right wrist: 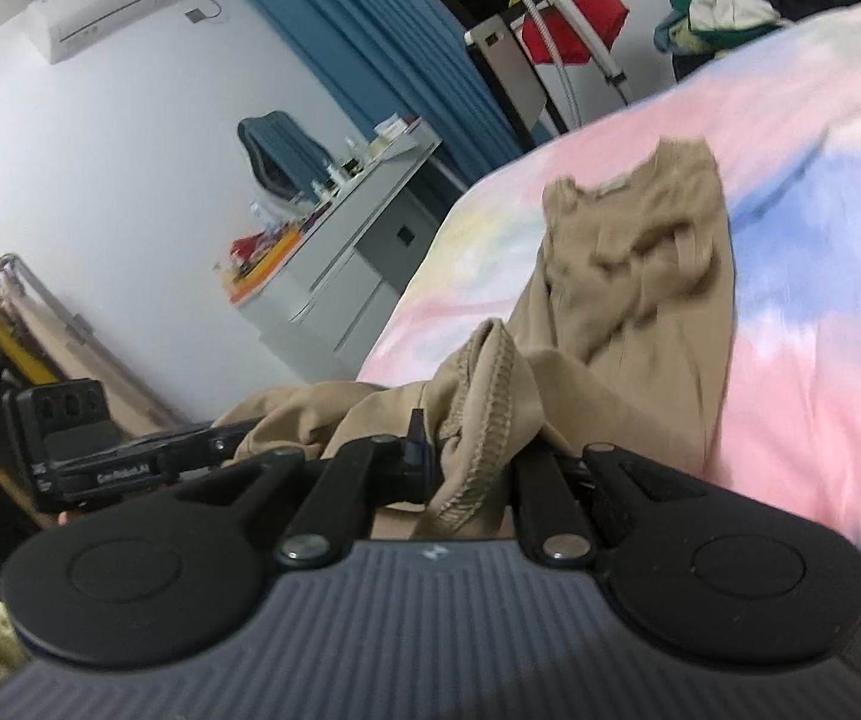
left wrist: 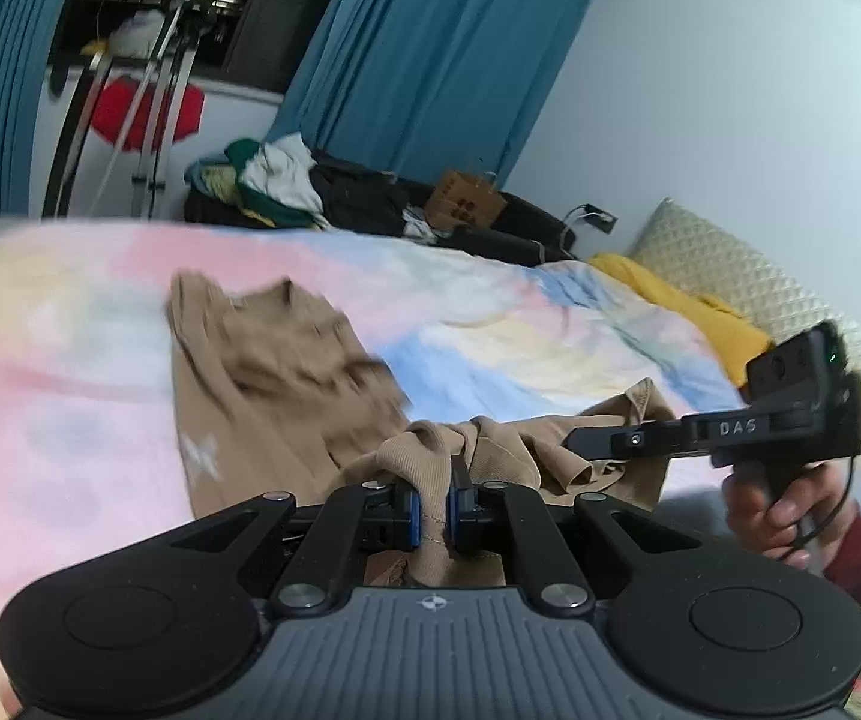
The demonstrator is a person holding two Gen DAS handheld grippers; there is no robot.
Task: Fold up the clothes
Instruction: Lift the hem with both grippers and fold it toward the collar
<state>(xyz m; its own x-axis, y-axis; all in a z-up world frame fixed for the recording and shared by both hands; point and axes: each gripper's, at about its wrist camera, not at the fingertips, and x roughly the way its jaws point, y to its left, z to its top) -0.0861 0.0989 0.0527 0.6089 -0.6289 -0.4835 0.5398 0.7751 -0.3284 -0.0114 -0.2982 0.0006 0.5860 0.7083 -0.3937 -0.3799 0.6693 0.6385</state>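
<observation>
The tan garment (left wrist: 286,372) lies lengthwise on the pastel bed (left wrist: 58,396), its near hem lifted; it looks light, limp and stretchy, best held at the stitched hem corners, as now. The left gripper (left wrist: 434,507) has its jaws pinched on one hem fold and the right gripper (right wrist: 469,462) is clamped on the other. Motion blur smears the far end, so neckline and sleeves are unclear.

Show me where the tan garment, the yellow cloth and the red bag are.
tan garment (left wrist: 262,360), left wrist view, on its spread body.
yellow cloth (left wrist: 670,294), left wrist view, on its middle fold.
red bag (right wrist: 580,18), right wrist view, on its front face.
</observation>
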